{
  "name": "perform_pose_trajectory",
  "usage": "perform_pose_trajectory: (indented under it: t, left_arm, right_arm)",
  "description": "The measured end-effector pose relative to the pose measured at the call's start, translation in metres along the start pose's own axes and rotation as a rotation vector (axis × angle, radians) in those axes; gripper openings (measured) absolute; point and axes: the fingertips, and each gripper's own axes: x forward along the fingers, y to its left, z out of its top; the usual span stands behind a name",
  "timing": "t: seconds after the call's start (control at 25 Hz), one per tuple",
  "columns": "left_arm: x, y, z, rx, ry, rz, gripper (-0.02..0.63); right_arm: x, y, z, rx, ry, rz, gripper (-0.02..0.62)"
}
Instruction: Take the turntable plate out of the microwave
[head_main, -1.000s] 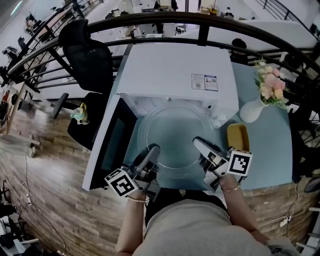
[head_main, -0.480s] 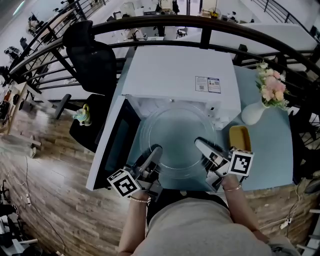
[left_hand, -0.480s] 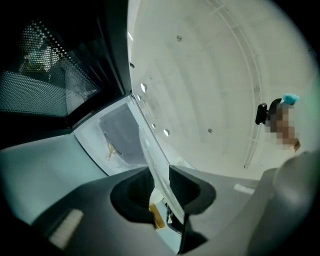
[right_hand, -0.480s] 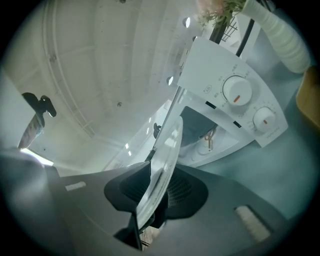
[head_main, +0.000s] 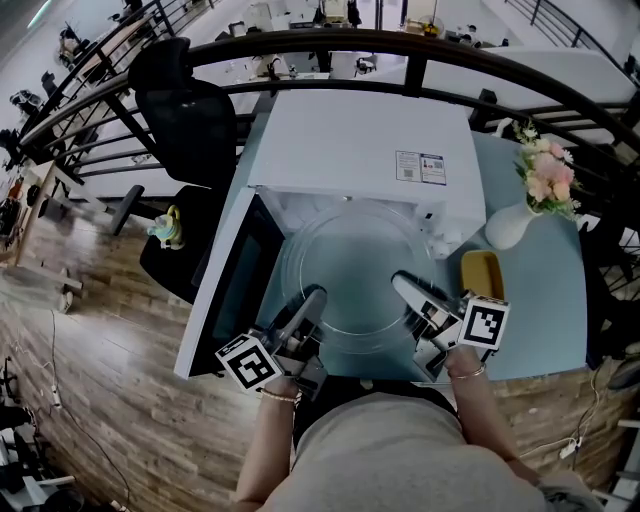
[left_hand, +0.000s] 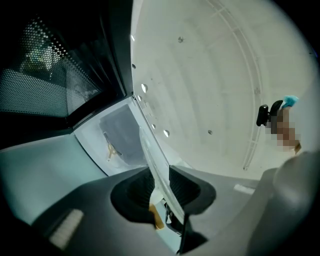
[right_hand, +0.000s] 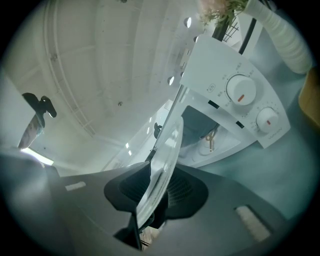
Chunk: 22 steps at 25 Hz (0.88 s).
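Almost nothing has moved since the earlier frames: both grippers hold the same spots on the plate, and only my head view has drifted a touch, so the microwave sits slightly lower in it. The clear round glass turntable plate (head_main: 355, 275) hangs level in front of the open mouth of the white box microwave (head_main: 360, 150), mostly out over the pale blue table (head_main: 540, 310). Its far rim is right at the opening, and I can't tell if it is fully clear. The left gripper (head_main: 308, 300) is clamped on the plate's near-left rim; in the left gripper view the glass edge (left_hand: 150, 150) runs straight between the ribbed pads (left_hand: 184, 182). The right gripper (head_main: 405, 285) is clamped on the near-right rim, glass pinched between its pads in the right gripper view (right_hand: 167, 150). The microwave's black-windowed door (head_main: 225, 290) is swung open to the left. The bare cavity floor with its centre hub (right_hand: 210, 140) shows behind the plate. A yellow rectangular dish (head_main: 477, 274) and a white vase of pink flowers (head_main: 508, 225) stand on the table to the right.
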Motion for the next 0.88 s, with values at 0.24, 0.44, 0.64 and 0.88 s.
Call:
perform_pose_trajectory:
  t: [0.24,0.44,0.64,0.88]
  left_arm:
    - [-0.0003,0.0008,0.0007,-0.009,0.002,0.003,0.097]
    - [0.0010,0.0001,0.0001,-0.014,0.005,-0.001,0.097]
    - [0.0033,-0.0007,0.0000,-0.010,0.008,-0.006,0.097]
    - [0.0048,-0.0017,-0.0022,-0.014,0.023,-0.010,0.097]
  right_arm:
    - [-0.0001,0.0014,-0.0025,-0.010,0.008,-0.002,0.114]
    - [-0.0014,0.0013,-0.0025,-0.005,-0.002,-0.005,0.118]
    - [-0.0029,0.0008,-0.0015,-0.007,-0.012,-0.007,0.118]
    - [-0.0072,-0.0017,-0.0011,-0.023,-0.020,-0.014,0.118]
